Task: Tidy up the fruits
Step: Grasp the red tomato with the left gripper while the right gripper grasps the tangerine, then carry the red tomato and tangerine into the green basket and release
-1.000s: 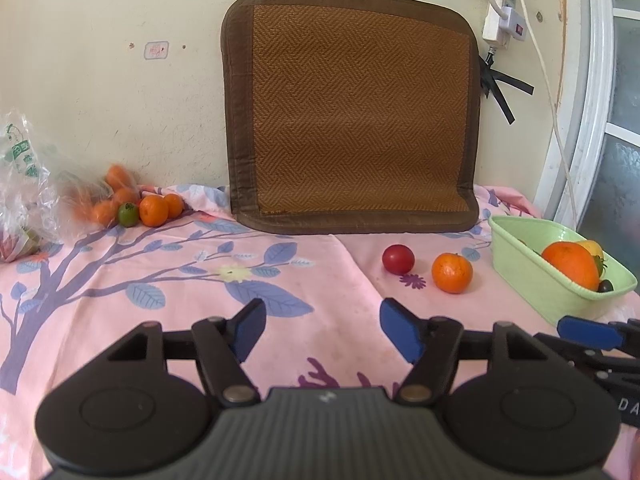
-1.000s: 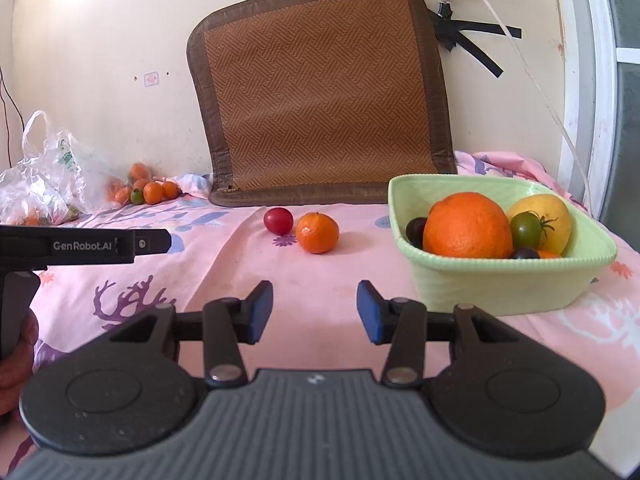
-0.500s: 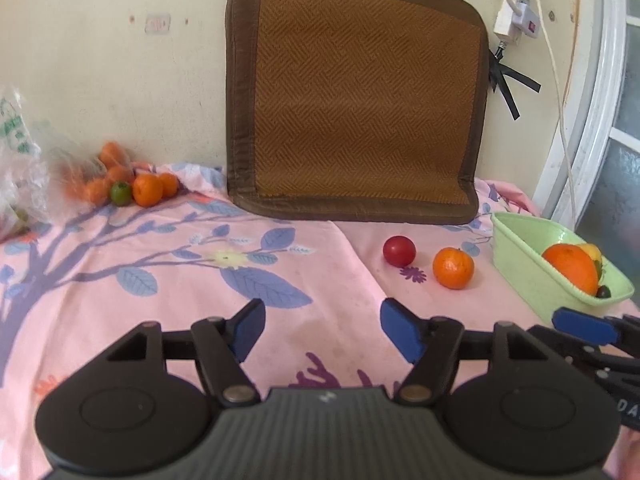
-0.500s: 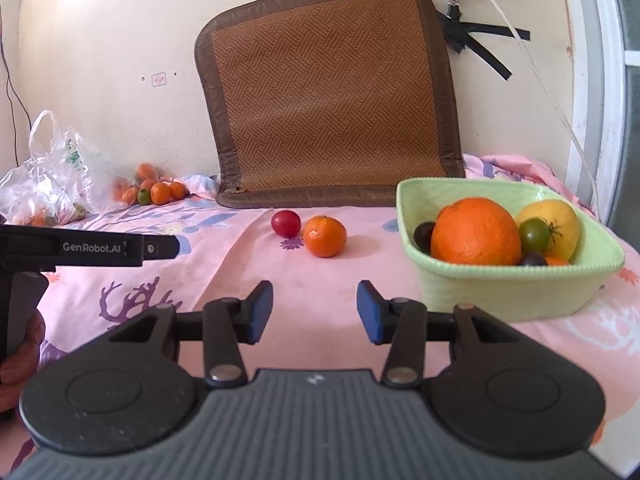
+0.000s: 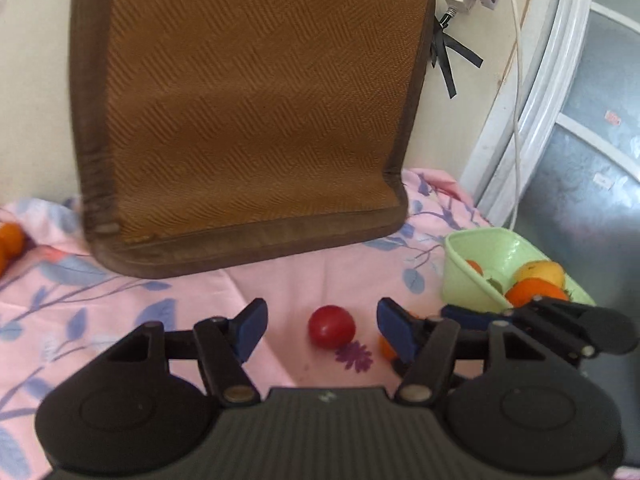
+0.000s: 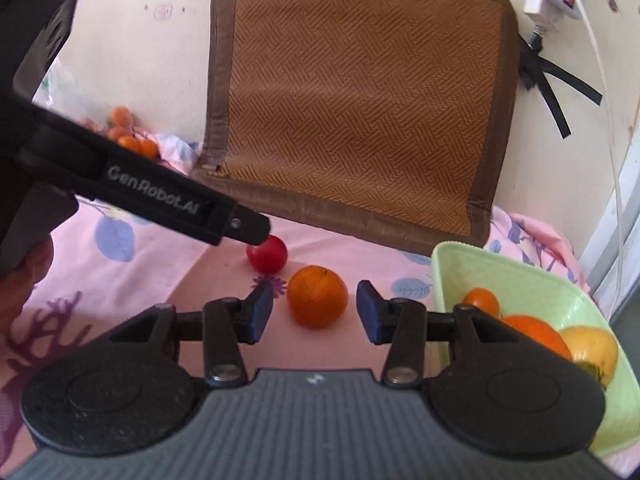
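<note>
Closing in from well back a second ago, we now frame the tomato (image 5: 331, 327) with the left gripper (image 5: 319, 325) and the orange (image 6: 317, 296) with the right gripper (image 6: 315, 312) — both wide open, empty — the bowl (image 6: 532, 280) at 3 o'clock.

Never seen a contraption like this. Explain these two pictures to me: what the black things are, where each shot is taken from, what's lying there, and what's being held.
A person holds two hand grippers, each carrying a camera that looks out along its blue-tipped fingers. One picture comes from the left gripper, the other from the right gripper. Both are open and hold nothing. On the pink flowered cloth lie a red tomato, framed by the left fingers, and an orange, framed by the right ones. A green tub at the right already contains fruit. A woven brown mat leans against the wall. More small oranges sit at the far left.
</note>
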### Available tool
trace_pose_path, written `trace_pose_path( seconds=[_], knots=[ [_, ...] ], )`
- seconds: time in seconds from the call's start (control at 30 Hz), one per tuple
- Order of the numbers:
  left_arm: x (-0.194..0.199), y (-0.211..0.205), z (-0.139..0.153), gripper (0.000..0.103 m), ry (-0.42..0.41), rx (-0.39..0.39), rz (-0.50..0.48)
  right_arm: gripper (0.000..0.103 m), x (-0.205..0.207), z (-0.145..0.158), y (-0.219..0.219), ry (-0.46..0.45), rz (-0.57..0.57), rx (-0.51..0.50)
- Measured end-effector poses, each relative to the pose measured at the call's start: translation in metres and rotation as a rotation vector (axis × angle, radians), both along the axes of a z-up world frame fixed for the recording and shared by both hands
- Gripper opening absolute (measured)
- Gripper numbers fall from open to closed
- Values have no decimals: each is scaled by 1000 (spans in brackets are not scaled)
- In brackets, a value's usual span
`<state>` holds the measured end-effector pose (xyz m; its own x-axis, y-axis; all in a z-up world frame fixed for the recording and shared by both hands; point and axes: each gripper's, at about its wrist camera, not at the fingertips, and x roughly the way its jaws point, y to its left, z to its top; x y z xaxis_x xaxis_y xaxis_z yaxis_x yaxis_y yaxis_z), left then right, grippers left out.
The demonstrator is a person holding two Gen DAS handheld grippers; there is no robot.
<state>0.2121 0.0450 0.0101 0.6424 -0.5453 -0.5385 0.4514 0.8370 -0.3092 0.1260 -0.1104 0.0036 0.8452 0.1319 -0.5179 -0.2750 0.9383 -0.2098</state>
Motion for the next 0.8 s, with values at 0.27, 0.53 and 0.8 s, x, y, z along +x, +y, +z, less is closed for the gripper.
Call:
trace_pose_path(
  seconds=[0.27, 0.53, 0.8],
  knots=[
    [10, -23, -14, 31, 44, 82, -60, 41, 7, -5, 5, 19, 18, -62],
    [-45, -24, -1, 30, -3, 42, -50, 41, -72, 8, -24, -80, 42, 42],
    [-154, -33, 9, 30, -31, 95, -29, 41, -145, 9, -56, -48, 8, 152]
  ],
)
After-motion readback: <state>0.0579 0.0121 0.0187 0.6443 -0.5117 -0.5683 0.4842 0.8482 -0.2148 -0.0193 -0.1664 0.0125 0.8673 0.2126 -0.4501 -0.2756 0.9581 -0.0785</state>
